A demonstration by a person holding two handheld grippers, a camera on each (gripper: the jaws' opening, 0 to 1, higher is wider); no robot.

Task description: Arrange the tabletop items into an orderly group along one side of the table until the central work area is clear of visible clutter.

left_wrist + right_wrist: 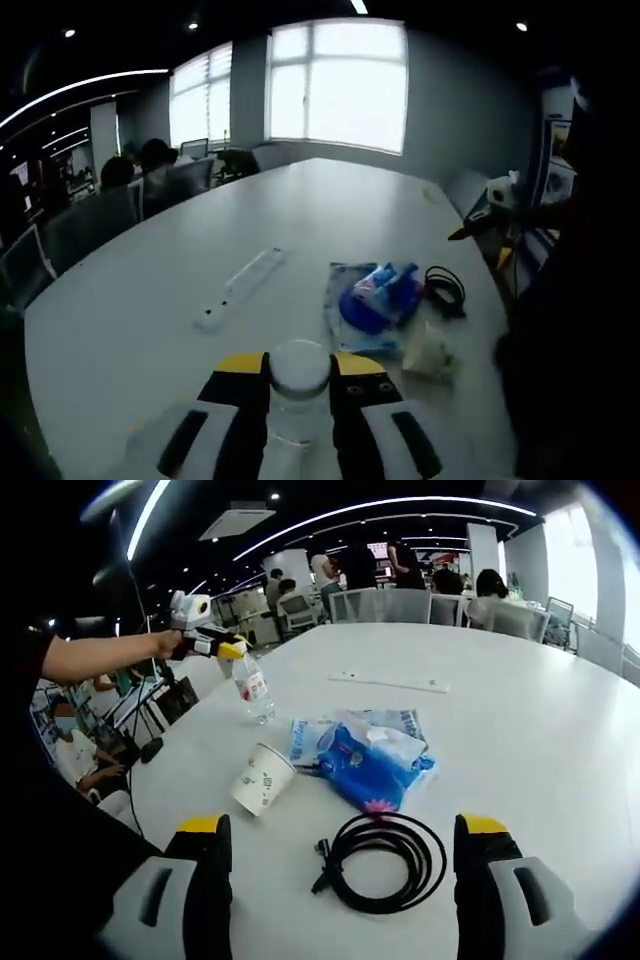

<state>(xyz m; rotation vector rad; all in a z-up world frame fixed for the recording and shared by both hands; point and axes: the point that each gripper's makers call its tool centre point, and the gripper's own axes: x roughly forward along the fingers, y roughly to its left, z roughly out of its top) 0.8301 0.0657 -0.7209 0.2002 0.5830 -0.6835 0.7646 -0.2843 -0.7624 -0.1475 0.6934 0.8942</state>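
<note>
The left claw (300, 420) is clamped on a clear water bottle (299, 385), jaws pressed to either side just under its cap; seen from the right gripper view, that bottle (254, 688) hangs tilted by its top with its base near or just touching the tabletop (540, 710), though I can't quite tell which. Held so high, it could swing or slip from the jaws, and it might tip if set down crooked.

The right claw (340, 875) stands wide and holds nothing. A coiled black cable (385, 860) lies between its jaws, just ahead of them. A loose loop may catch only one jaw, and dragging it could nudge the blue plastic packet (365, 755) just beyond. The paper cup (260, 778) lies on its side left of the packet and would roll if knocked. A white power strip (390, 683) sits well apart, further across the tabletop.
</note>
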